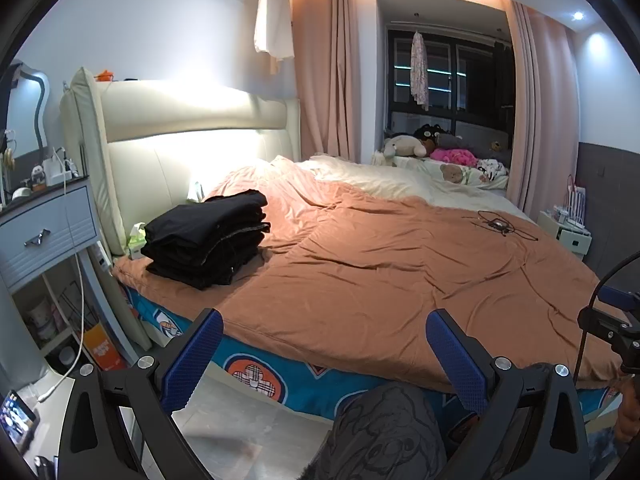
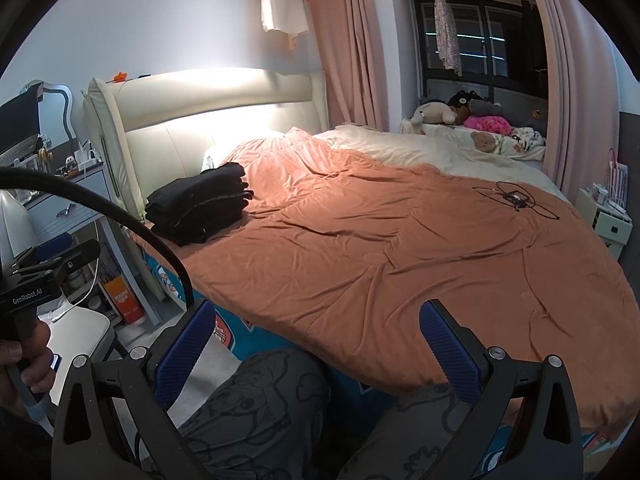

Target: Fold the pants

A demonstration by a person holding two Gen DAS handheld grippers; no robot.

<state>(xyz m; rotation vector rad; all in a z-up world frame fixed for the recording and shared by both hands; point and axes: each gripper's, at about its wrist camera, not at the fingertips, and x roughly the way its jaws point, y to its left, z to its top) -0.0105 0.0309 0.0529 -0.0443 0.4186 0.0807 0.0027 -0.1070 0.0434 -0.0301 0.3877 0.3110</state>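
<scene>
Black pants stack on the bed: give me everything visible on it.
The black pants stack is a neat pile of several folded layers of dark, matte fabric, edges roughly aligned, with the folded edges facing the middle of the bed. It lies flat on the orange-brown duvet at the head of the bed, close to the cream headboard and the bed's near edge. Only the duvet visibly touches it. Both the left gripper and the right gripper are open and well clear of it.
</scene>
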